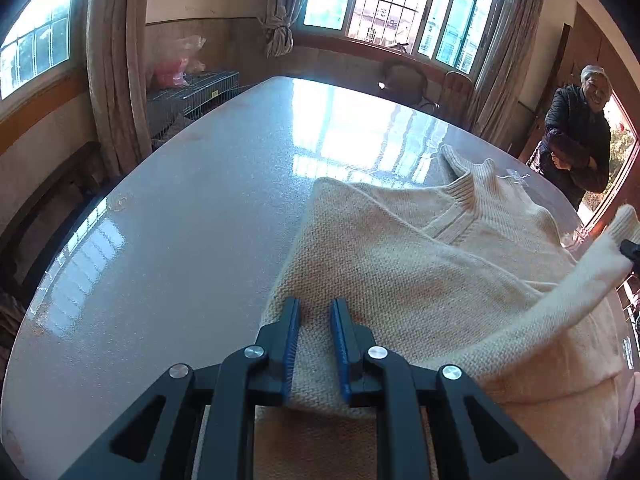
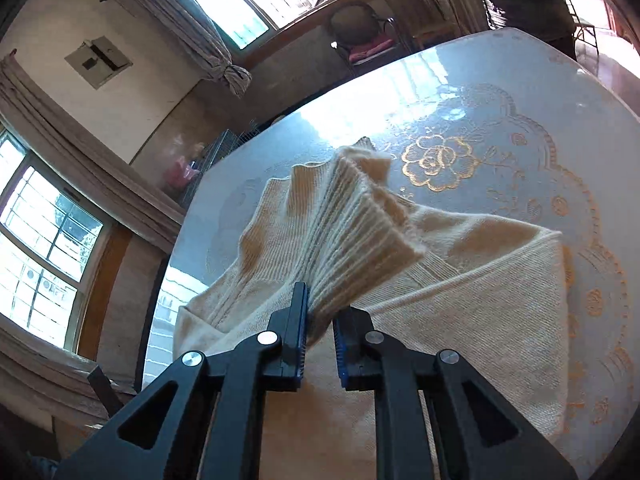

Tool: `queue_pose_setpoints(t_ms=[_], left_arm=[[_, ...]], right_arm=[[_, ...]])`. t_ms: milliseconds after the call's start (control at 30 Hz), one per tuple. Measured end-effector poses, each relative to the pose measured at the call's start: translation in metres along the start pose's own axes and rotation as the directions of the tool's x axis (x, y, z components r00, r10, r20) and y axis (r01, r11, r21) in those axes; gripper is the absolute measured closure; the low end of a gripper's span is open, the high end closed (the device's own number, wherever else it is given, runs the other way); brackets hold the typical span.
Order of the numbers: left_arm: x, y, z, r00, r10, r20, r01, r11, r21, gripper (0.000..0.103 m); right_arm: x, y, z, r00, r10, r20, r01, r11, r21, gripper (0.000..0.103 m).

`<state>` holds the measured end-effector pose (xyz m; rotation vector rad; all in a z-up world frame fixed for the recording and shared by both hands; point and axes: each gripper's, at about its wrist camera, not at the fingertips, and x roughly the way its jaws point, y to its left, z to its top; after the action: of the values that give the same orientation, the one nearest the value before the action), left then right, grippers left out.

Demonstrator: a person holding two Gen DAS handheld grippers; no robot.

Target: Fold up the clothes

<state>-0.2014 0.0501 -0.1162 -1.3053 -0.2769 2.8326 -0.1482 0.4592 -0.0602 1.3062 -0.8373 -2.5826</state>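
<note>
A cream knitted sweater [image 1: 420, 248] lies partly folded on the glossy round table [image 1: 200, 200]. My left gripper [image 1: 316, 304] is shut on a folded edge of its body, and the knit fills the gap between the blue pads. In the left wrist view, one sleeve [image 1: 592, 264] is lifted off to the right, where a black bit of my right gripper [image 1: 632, 250] shows. In the right wrist view, my right gripper [image 2: 322, 304] is shut on the ribbed cuff [image 2: 360, 232], which fans out above the sweater [image 2: 460, 300].
A person in a dark jacket [image 1: 576, 132] stands past the table's far right edge. A chair [image 2: 360, 28] stands behind the table under the window. A wire cage [image 1: 192, 92] sits by the curtain at the left. The table [image 2: 520, 100] has a gold flower pattern.
</note>
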Motion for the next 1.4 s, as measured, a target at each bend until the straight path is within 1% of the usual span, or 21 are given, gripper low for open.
queue_pose_setpoints(t_ms=[100,167,233,300,367,433,467,500,567,633,667,767,833,900,933,1000,1133,1200,1233,1300,1400], left_arm=[[0.0,-0.003,0.0,1.0,0.017,0.0,-0.017,1.0,0.015,0.087],[0.0,-0.003,0.001,1.0,0.02,0.0,-0.02,1.0,0.018,0.086],[0.0,-0.003,0.001,1.0,0.016,0.0,-0.016,1.0,0.014,0.086],[-0.001,-0.001,0.001,1.0,0.005,0.001,-0.005,1.0,0.006,0.086],[-0.003,0.002,0.001,1.0,-0.016,0.0,0.016,1.0,-0.013,0.086],[-0.007,0.005,0.005,0.999,-0.042,0.007,0.042,0.998,-0.046,0.086],[-0.01,0.007,0.009,0.999,-0.049,0.02,0.05,0.997,-0.062,0.086],[-0.012,0.008,0.013,0.998,-0.051,0.037,0.054,0.996,-0.076,0.086],[-0.009,0.009,0.022,0.998,-0.059,0.038,0.062,0.994,-0.093,0.086],[0.003,0.007,0.029,0.999,-0.053,-0.012,0.052,0.996,-0.07,0.086],[0.009,0.006,0.03,0.999,-0.028,-0.031,0.027,0.999,-0.042,0.086],[0.015,0.007,0.03,0.996,0.082,-0.038,-0.081,0.996,0.03,0.084],[0.015,0.019,0.027,0.995,0.091,-0.038,-0.092,0.995,-0.026,0.075],[0.013,0.026,0.025,0.996,0.084,-0.032,-0.086,0.993,-0.08,0.075],[0.012,0.026,0.025,0.996,0.084,-0.036,-0.087,0.993,-0.086,0.075],[0.01,0.027,0.025,0.997,0.066,-0.045,-0.07,0.992,-0.105,0.076],[-0.006,0.039,0.018,0.998,0.063,-0.026,-0.067,0.98,-0.19,0.077],[-0.022,0.045,0.011,0.996,0.082,0.016,-0.076,0.966,-0.248,0.077],[-0.03,0.048,0.005,0.996,0.074,0.043,-0.059,0.959,-0.278,0.077],[-0.042,0.045,-0.004,0.995,0.047,0.086,-0.019,0.954,-0.3,0.077],[-0.045,0.025,-0.01,0.993,-0.018,0.116,0.045,0.971,-0.236,0.077]], right_arm=[[0.003,-0.035,-0.022,0.993,-0.076,-0.094,0.079,0.997,0.022,0.089],[0.0,-0.053,-0.036,0.994,-0.044,-0.101,0.053,0.994,0.091,0.087],[-0.002,-0.067,-0.043,0.996,-0.008,-0.093,0.023,0.985,0.171,0.079],[-0.005,-0.08,-0.047,0.997,0.034,-0.072,-0.015,0.967,0.254,0.063],[-0.005,-0.082,-0.043,0.998,0.043,-0.046,-0.028,0.956,0.291,0.062],[-0.003,-0.08,-0.038,0.998,0.032,-0.053,-0.016,0.959,0.281,0.063],[-0.003,-0.075,-0.034,0.998,0.034,-0.053,-0.019,0.967,0.254,0.083],[-0.003,-0.069,-0.03,0.998,0.036,-0.053,-0.023,0.974,0.225,0.093],[-0.013,-0.045,-0.016,0.999,0.027,-0.028,-0.023,0.992,0.125,0.093],[-0.026,-0.012,-0.004,0.999,0.054,0.007,-0.054,0.998,0.014,0.093],[-0.035,0.004,0.002,0.996,0.08,0.026,-0.079,0.996,-0.035,0.094],[-0.051,0.015,0.008,0.996,0.054,0.072,-0.045,0.992,-0.121,0.094],[-0.062,0.022,0.012,0.994,0.038,0.104,-0.019,0.984,-0.176,0.094],[-0.04,-0.009,0.005,0.996,-0.091,0.008,0.092,0.983,-0.161,0.094],[-0.026,-0.03,-0.002,0.991,-0.121,-0.06,0.112,0.986,-0.127,0.094],[-0.001,-0.063,-0.019,0.968,-0.175,-0.178,0.162,0.983,-0.087,0.092],[-0.013,-0.076,-0.031,0.974,-0.146,-0.175,0.15,0.989,0.007,0.085],[-0.032,-0.074,-0.028,0.952,-0.289,-0.097,0.293,0.955,0.034,0.083],[-0.042,-0.069,-0.025,0.952,-0.304,-0.046,0.305,0.952,0.035,0.082],[-0.049,-0.05,-0.018,0.973,-0.23,0.006,0.23,0.973,-0.009,0.08],[-0.025,-0.002,-0.011,0.993,-0.1,-0.061,0.09,0.984,-0.154,0.078]])
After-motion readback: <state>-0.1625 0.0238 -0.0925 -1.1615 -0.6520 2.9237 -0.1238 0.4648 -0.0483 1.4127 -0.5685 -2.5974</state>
